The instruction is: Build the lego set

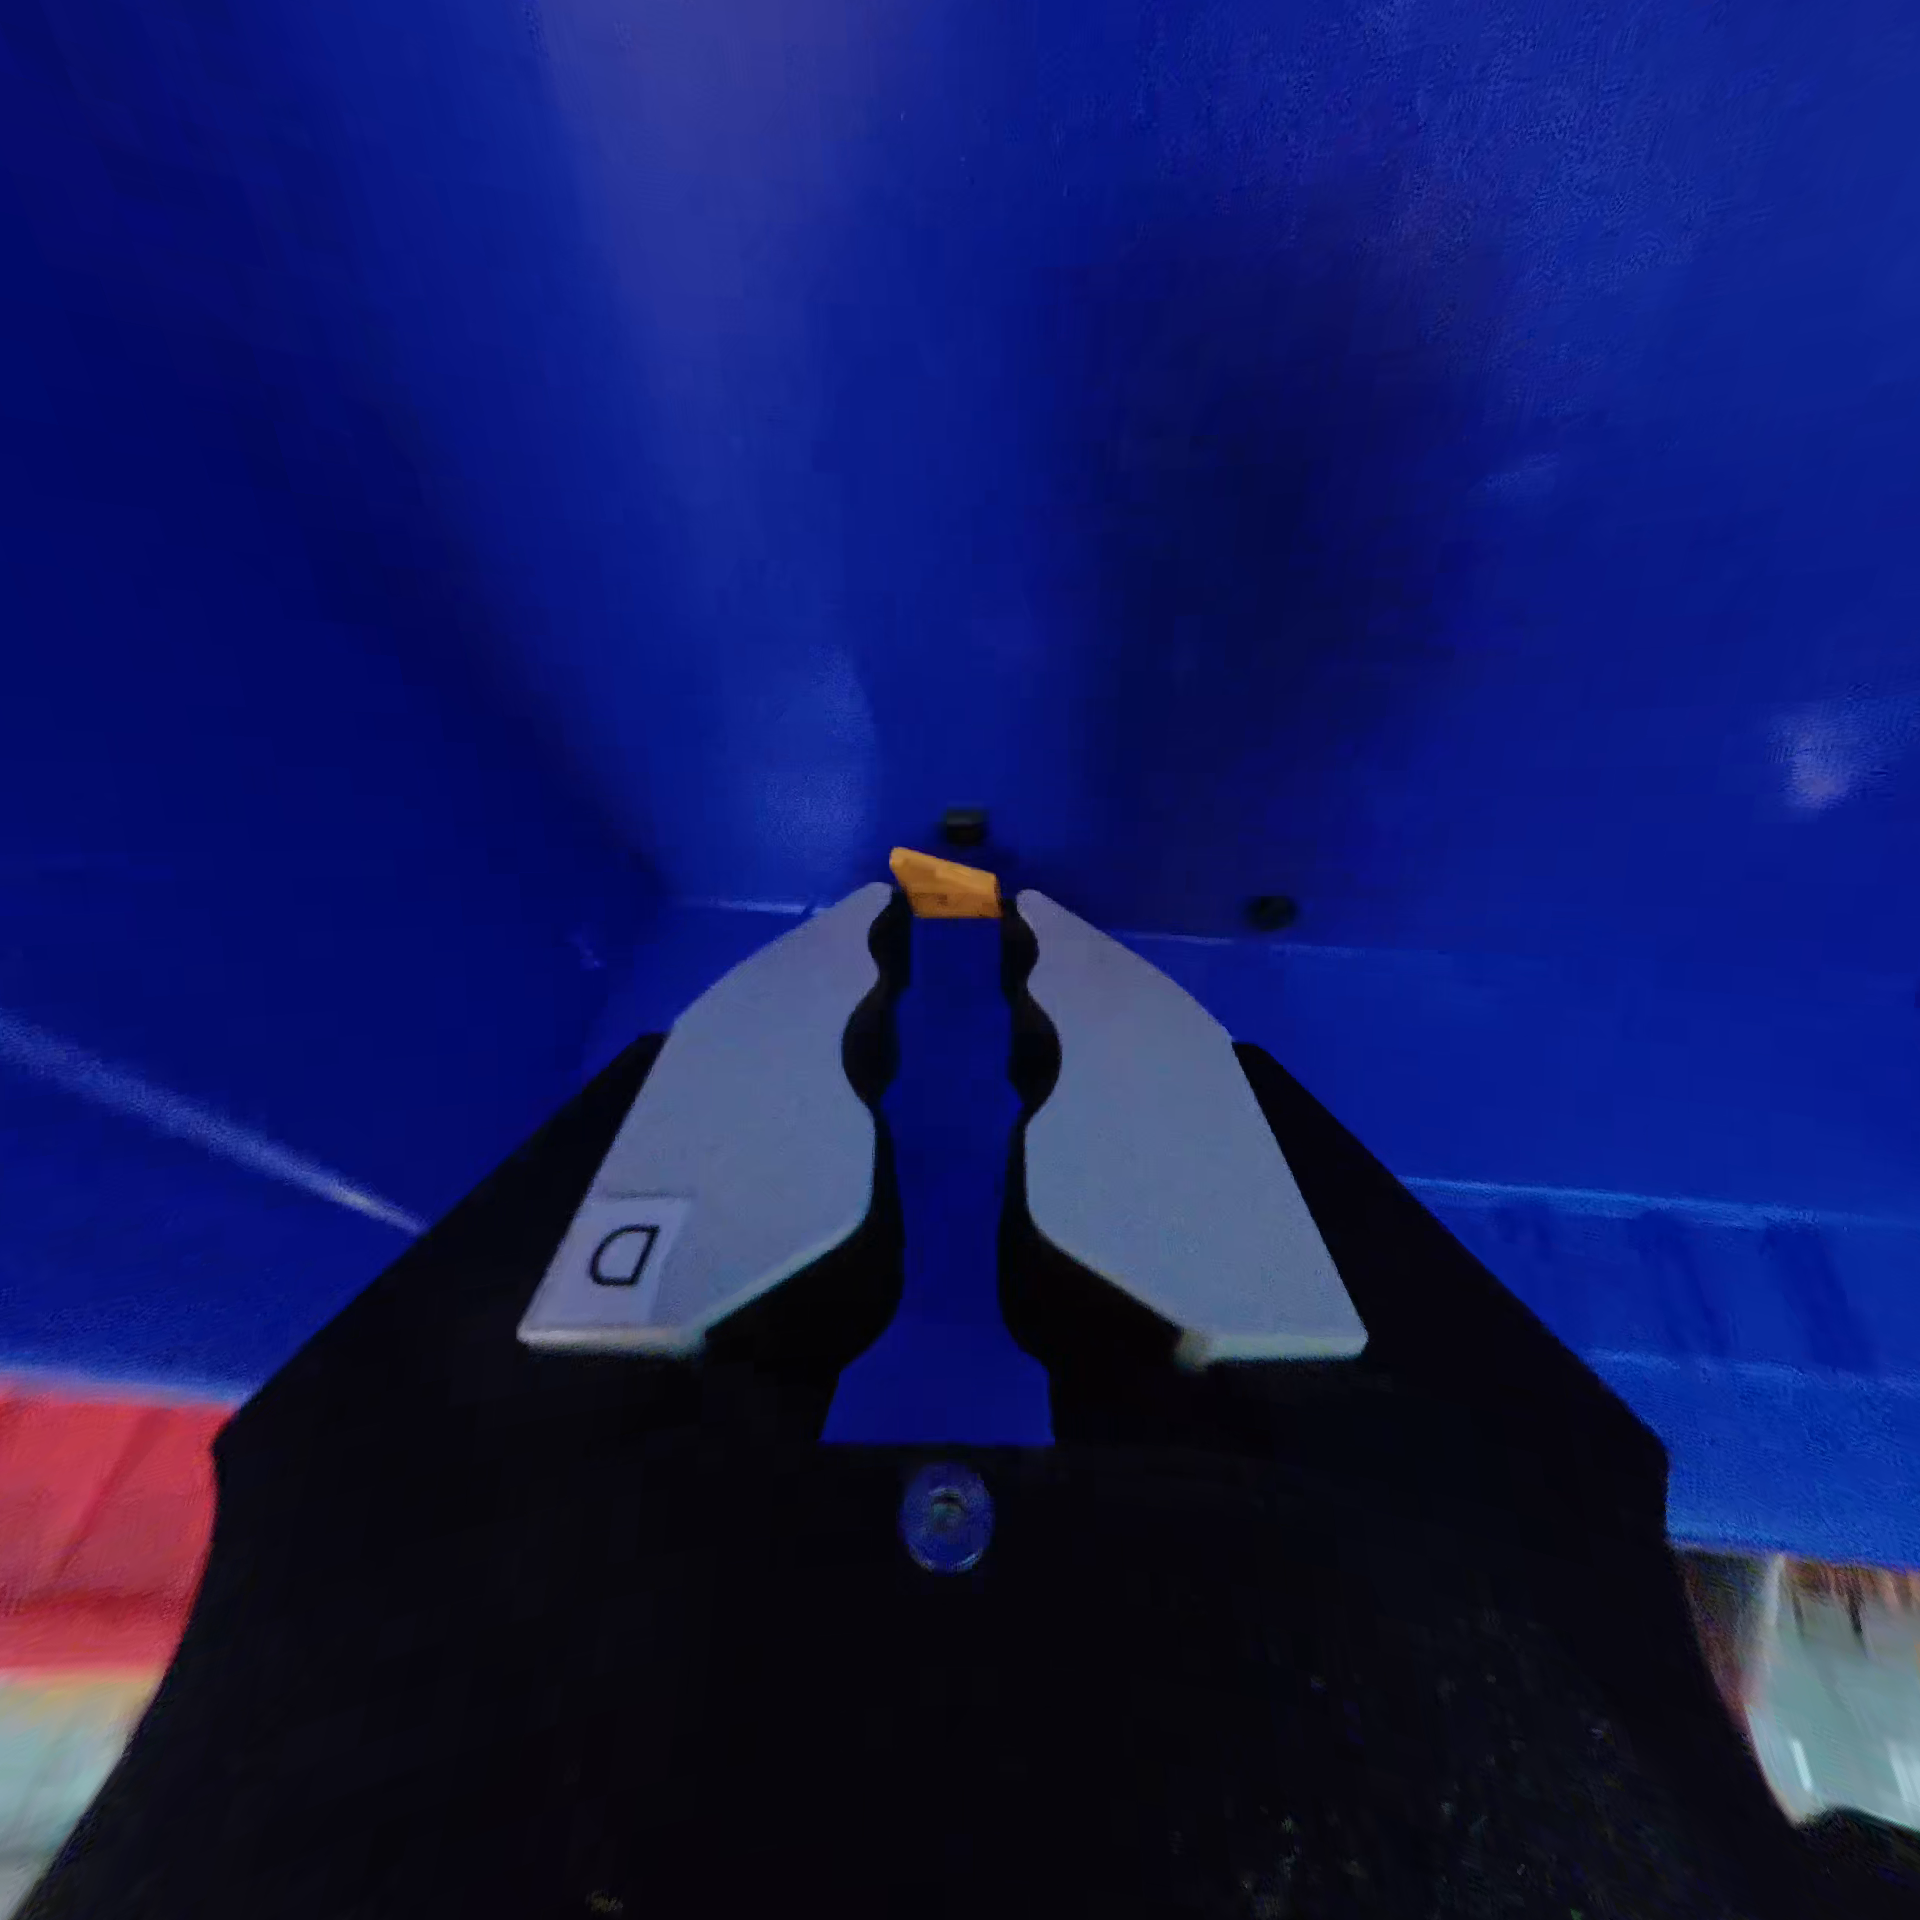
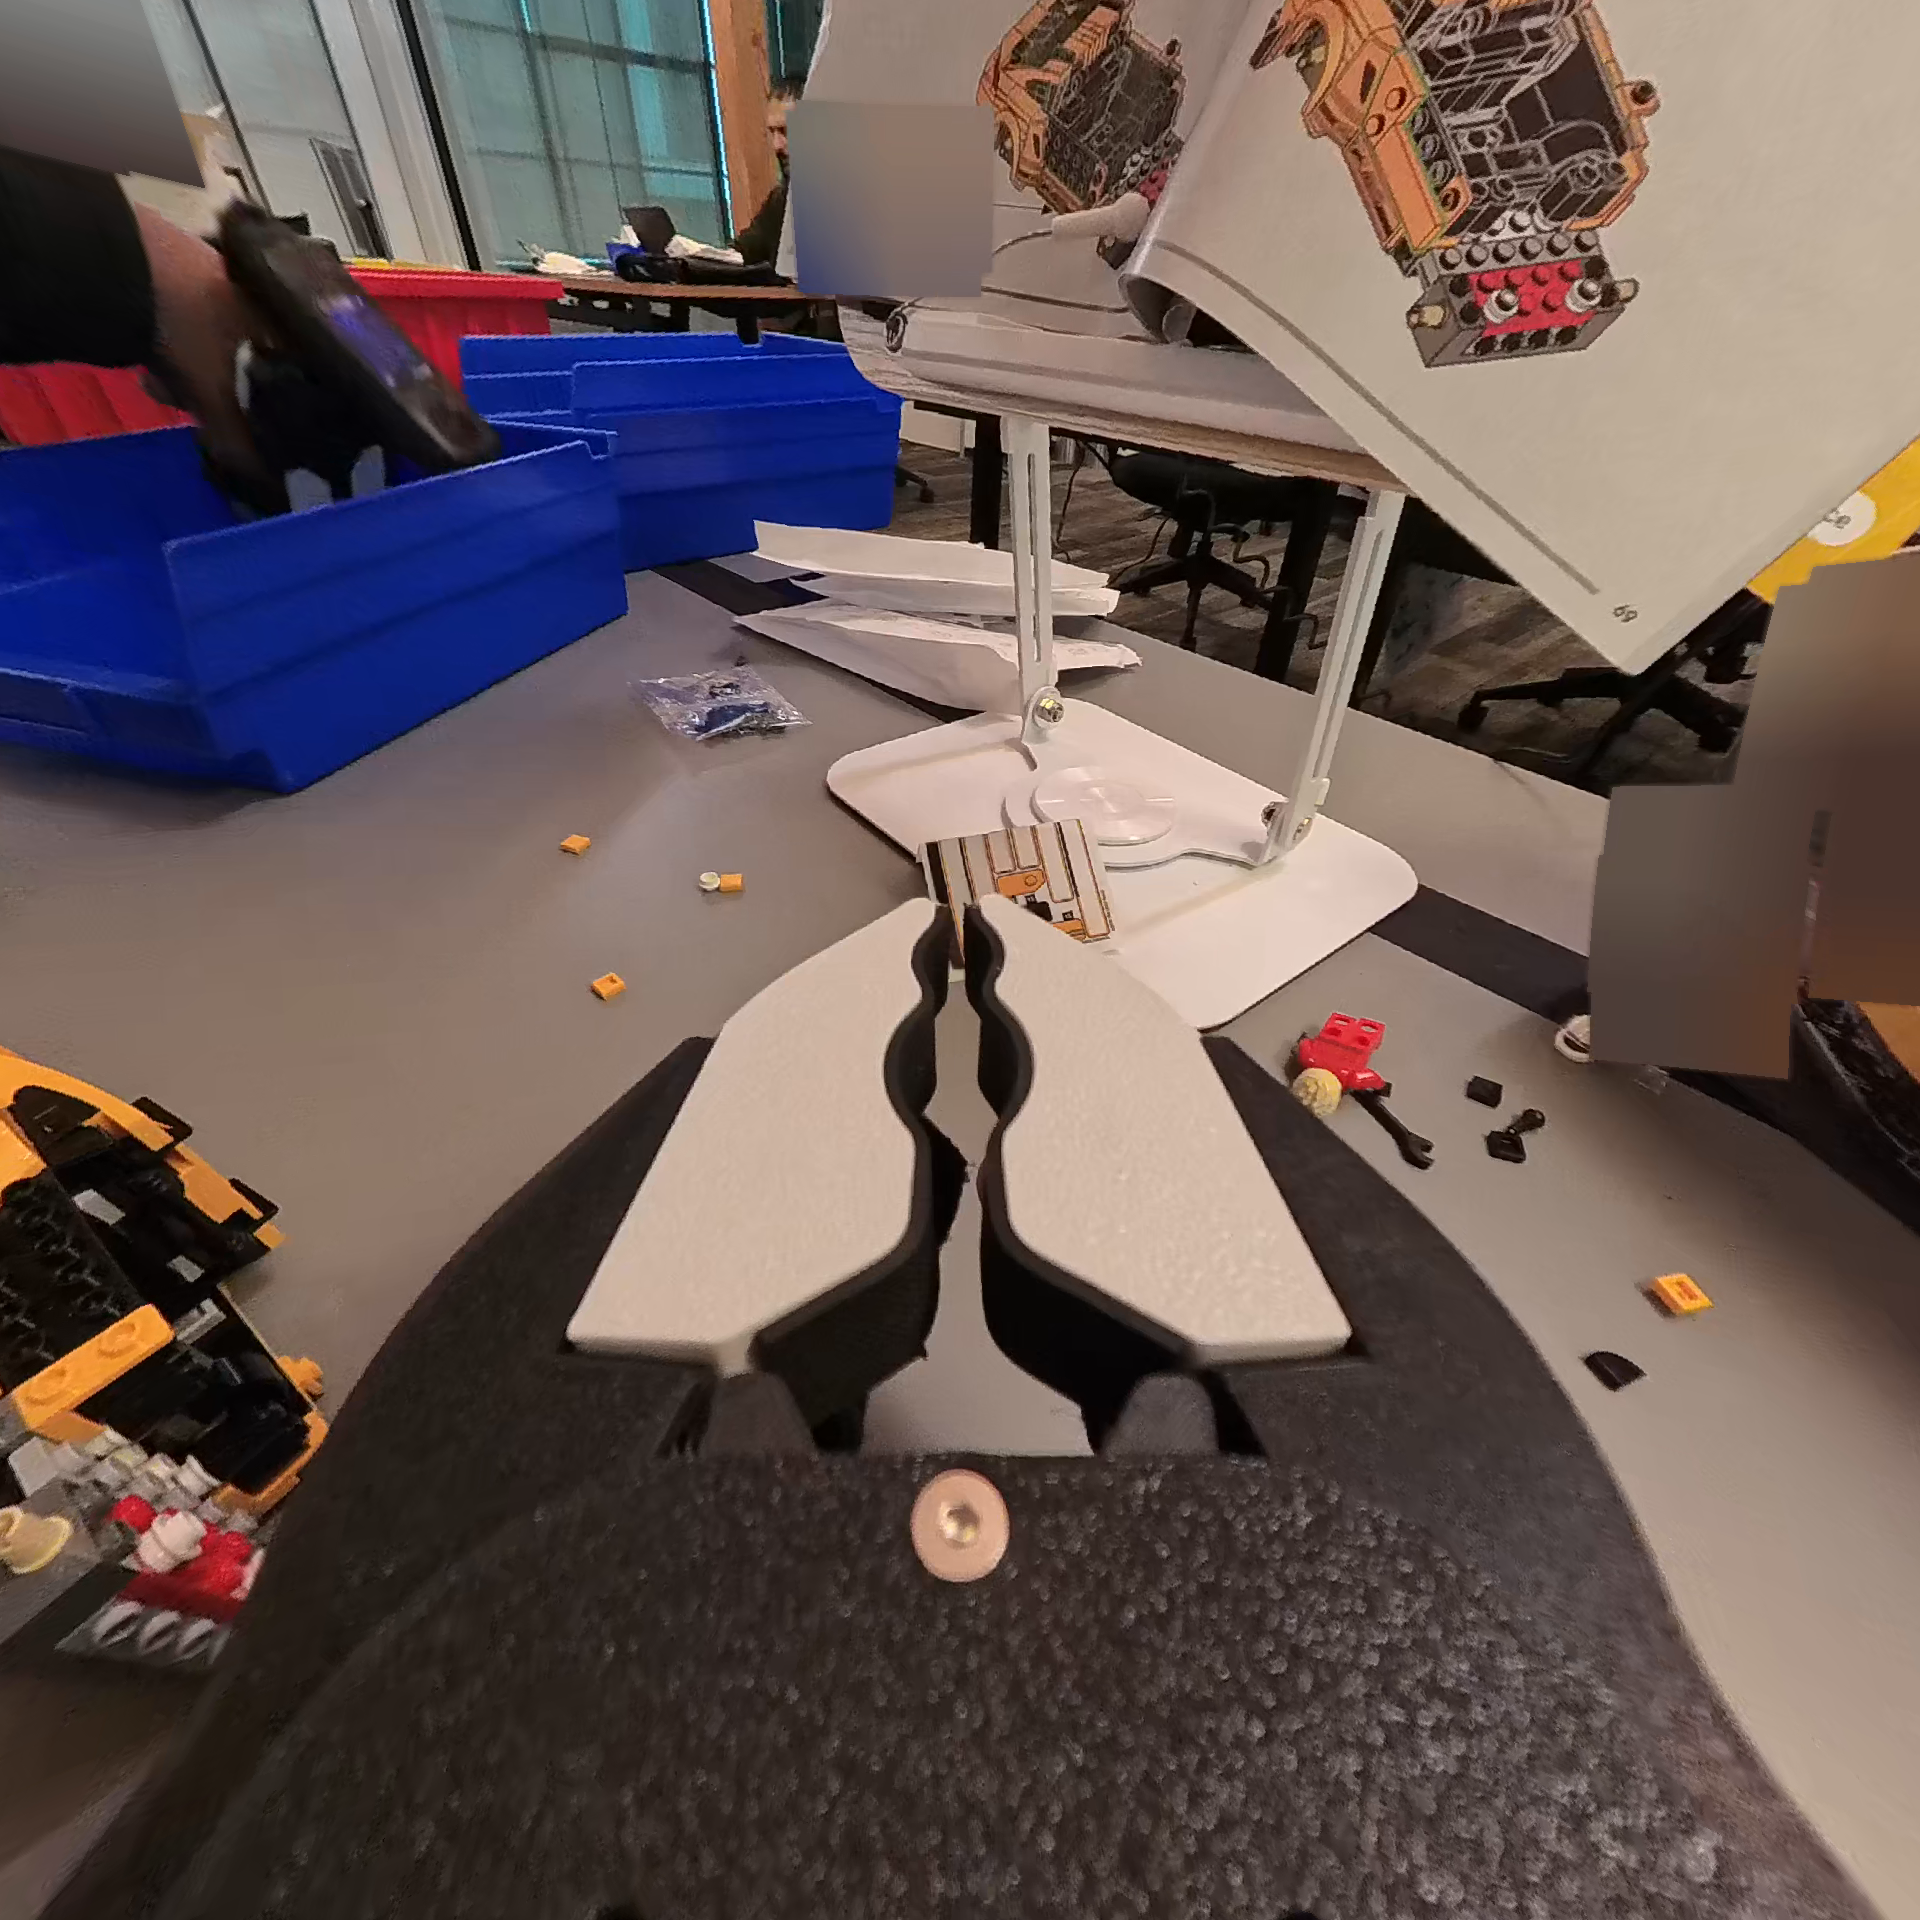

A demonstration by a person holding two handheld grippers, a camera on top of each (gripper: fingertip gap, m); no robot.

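Left tool (image 1: 953,896) pinches an orange brick (image 1: 948,891) inside a blue bin (image 1: 1039,416); right tool (image 2: 960,914) is pressed together on a sticker sheet (image 2: 1023,873).

The brick sits only at the very tips of the left tool, tilted, so it could slip out and drop back into the bin. The bin looks nearly bare: just two small black bits (image 1: 963,827) on its floor near the brick. The right tool holds the thin sheet by its edge, above the white stand (image 2: 1143,862) near the far side of the table (image 2: 416,935); the sheet could bend or slide free. More blue bins (image 2: 675,416) and a red bin (image 2: 447,296) stand at the far left corner; what is in them cannot be seen. Loose orange bits (image 2: 608,985) lie on the table, and a half-built model (image 2: 125,1299) sits at the left edge.
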